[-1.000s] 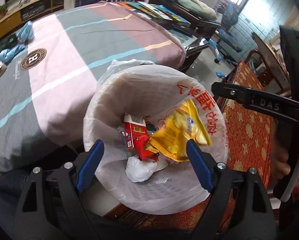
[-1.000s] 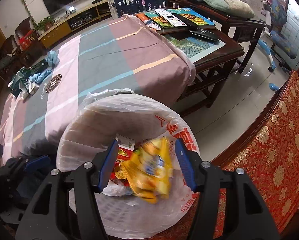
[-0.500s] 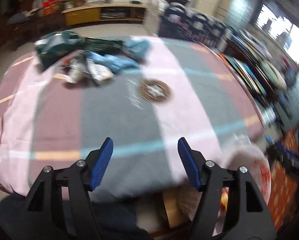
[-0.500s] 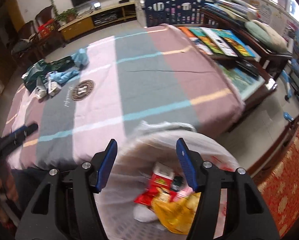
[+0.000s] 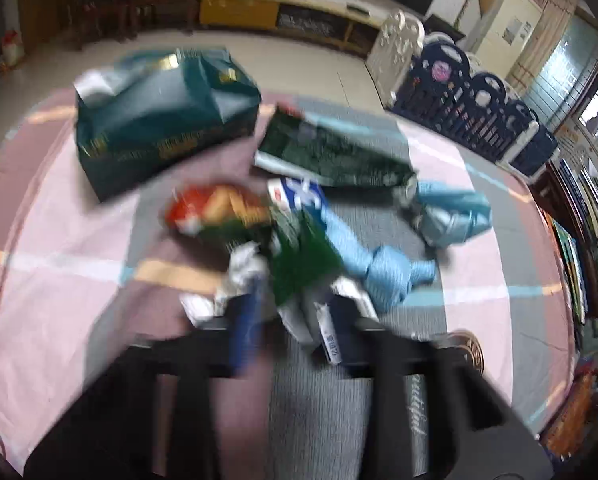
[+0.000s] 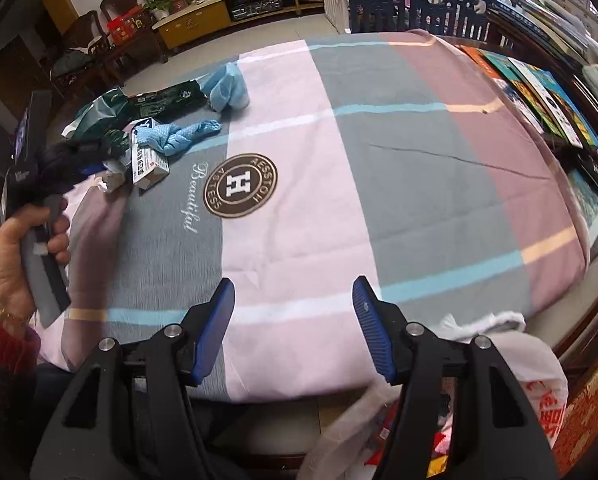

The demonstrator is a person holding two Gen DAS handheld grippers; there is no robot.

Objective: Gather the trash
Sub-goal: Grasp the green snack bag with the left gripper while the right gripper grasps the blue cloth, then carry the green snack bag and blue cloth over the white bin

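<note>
A pile of trash lies on the striped tablecloth (image 6: 339,184): a red-orange snack bag (image 5: 215,210), a dark green bag (image 5: 335,156), a white and blue carton (image 5: 327,330), crumpled white paper (image 5: 245,270) and light blue cloths (image 5: 383,272). My left gripper (image 5: 295,320) is blurred and open, its fingers on either side of the carton and paper. It also shows in the right wrist view (image 6: 59,164) over the pile. My right gripper (image 6: 293,324) is open and empty above the table's near edge. The white trash bag (image 6: 511,364) sits just below it.
A dark green box (image 5: 163,120) stands behind the pile. A brown round logo (image 6: 241,184) marks the cloth's middle. Books (image 6: 539,92) lie on a wooden table at the right. A red patterned seat (image 6: 591,408) is at the lower right.
My left gripper has swung from the trash bag across the table to the pile. My right gripper has lifted away from the bag; the yellow packet it dropped lies inside.
</note>
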